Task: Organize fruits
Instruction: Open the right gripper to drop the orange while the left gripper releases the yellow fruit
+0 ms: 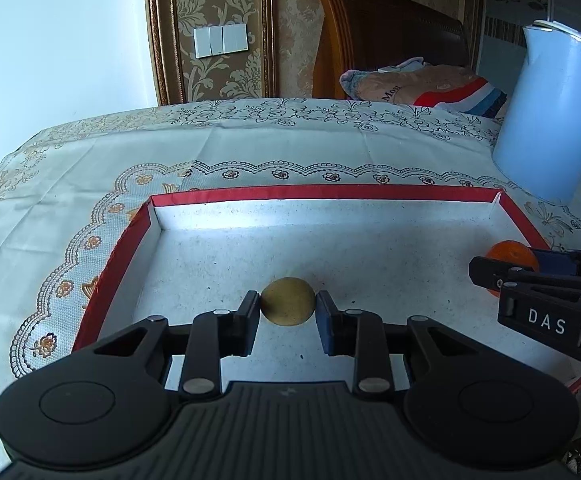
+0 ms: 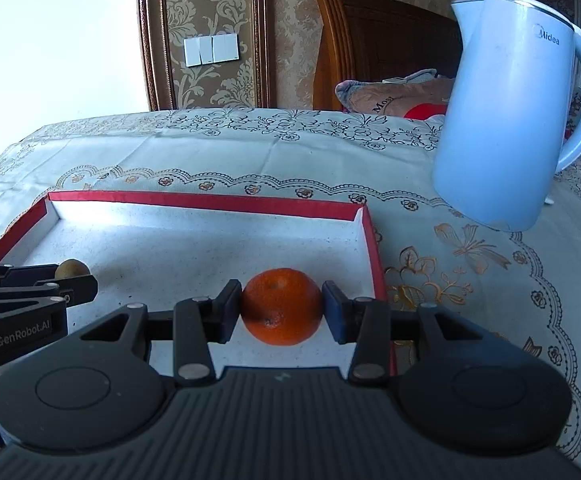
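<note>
The small round fruit sits between the left gripper's pads over the tray. To that gripper's right, the orange sits in the right gripper, near the tray's right wall. The kettle stands beyond, to the right, on the tablecloth.

The left gripper is matte black plastic with a ribbed body, two round discs, silver rivets and dark blue-tinged fingers. The matching right gripper bears white "DAS" lettering; the left reads "GenRobot.AI".
</note>
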Demonstrator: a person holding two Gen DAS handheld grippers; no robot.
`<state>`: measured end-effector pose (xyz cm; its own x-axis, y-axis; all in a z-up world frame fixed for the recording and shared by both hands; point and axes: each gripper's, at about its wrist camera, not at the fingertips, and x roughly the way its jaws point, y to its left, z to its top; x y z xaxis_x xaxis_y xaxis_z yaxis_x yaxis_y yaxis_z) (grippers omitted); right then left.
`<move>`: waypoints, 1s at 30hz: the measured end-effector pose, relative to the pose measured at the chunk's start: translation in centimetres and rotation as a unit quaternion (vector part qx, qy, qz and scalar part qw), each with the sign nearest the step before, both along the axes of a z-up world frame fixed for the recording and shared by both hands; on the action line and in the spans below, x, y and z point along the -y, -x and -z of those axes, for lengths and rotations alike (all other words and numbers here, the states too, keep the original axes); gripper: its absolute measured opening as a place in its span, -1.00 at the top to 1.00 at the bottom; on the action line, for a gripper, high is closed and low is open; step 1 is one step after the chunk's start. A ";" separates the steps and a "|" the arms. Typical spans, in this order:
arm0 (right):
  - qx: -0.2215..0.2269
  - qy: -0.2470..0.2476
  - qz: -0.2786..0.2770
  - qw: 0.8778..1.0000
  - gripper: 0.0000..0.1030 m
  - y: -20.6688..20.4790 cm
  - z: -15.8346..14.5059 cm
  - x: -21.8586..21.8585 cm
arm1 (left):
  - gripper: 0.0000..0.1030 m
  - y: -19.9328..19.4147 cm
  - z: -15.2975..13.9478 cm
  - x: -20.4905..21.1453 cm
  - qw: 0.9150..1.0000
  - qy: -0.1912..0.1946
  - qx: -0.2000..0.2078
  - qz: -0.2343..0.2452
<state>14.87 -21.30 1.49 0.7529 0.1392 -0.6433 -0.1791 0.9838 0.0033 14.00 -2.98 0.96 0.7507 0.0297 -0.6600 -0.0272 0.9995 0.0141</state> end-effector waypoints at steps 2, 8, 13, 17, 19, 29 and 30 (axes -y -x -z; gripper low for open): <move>-0.011 0.004 -0.004 1.000 0.20 -0.2 0.2 -0.1 | 0.43 -0.3 0.3 0.0 1.000 0.002 -0.011 -0.001; -0.007 0.004 -0.005 1.000 0.19 -0.1 0.0 -0.1 | 0.43 -0.2 0.3 0.0 1.000 0.003 -0.007 -0.003; 0.012 0.007 0.004 1.000 -0.28 0.2 -0.3 -0.1 | 0.43 -0.2 0.4 -0.1 1.000 0.005 -0.004 -0.003; 0.020 0.007 0.007 1.000 -0.40 0.5 -0.4 0.0 | 0.42 -0.4 0.6 -0.2 1.000 0.011 -0.007 -0.002; 0.027 0.002 0.009 1.000 -0.55 0.6 -0.5 0.1 | 0.42 -0.3 0.6 -0.2 1.000 0.010 -0.007 -0.002; 0.034 -0.002 0.009 0.999 -0.71 1.0 -0.6 0.3 | 0.42 -0.2 0.7 -0.3 1.000 0.012 -0.001 -0.003; 0.035 -0.002 0.010 0.999 -0.73 1.0 -0.6 0.3 | 0.42 -0.1 0.7 -0.3 1.000 0.014 -0.001 -0.003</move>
